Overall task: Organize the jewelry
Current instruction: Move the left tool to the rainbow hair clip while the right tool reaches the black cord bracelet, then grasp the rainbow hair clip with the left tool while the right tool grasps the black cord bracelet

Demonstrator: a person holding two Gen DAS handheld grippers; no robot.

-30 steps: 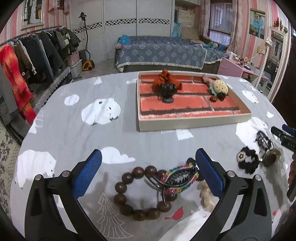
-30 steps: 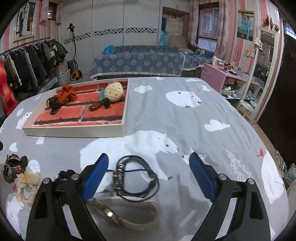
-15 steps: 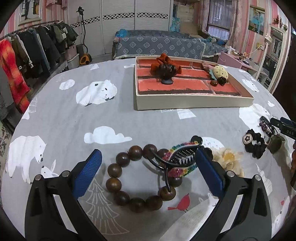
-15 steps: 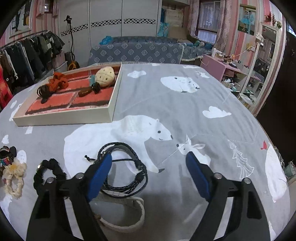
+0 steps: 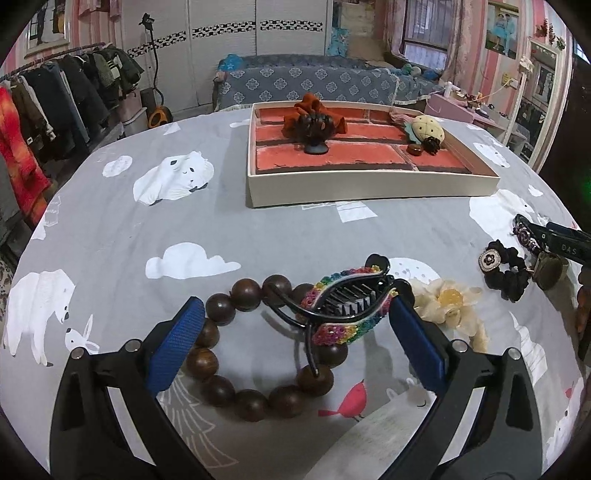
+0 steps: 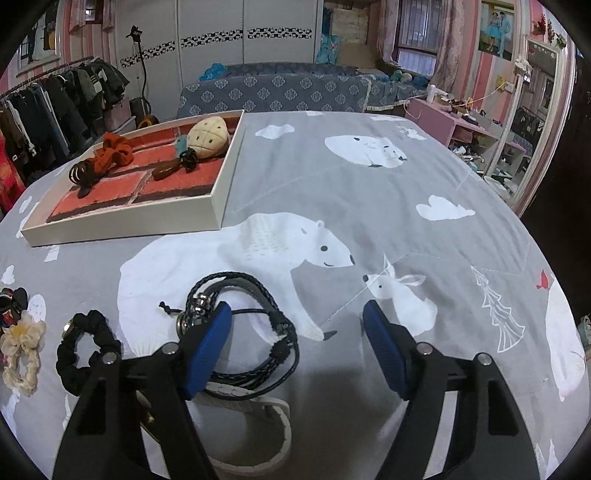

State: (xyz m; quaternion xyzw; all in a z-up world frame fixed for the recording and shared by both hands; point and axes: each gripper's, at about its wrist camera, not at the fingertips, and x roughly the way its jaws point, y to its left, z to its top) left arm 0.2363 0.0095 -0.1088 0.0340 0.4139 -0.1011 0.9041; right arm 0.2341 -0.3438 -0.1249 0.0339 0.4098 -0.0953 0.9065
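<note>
I am working in a bedroom of a private home. A bed (image 5: 310, 83) under a blue patterned cover stands against the far wall, before white wardrobe doors (image 5: 229, 48). An open rail of hanging coats and jackets (image 5: 55, 107) runs along the left wall. A pink dressing table (image 6: 439, 122) cluttered with small items sits at right, beside a tall framed mirror (image 6: 532, 122). Pink striped walls carry a framed portrait photograph (image 6: 496, 25). A garment steamer (image 5: 157, 92) stands near the wardrobe. My counter (image 5: 221, 229) wears a grey polar-bear print cloth.
</note>
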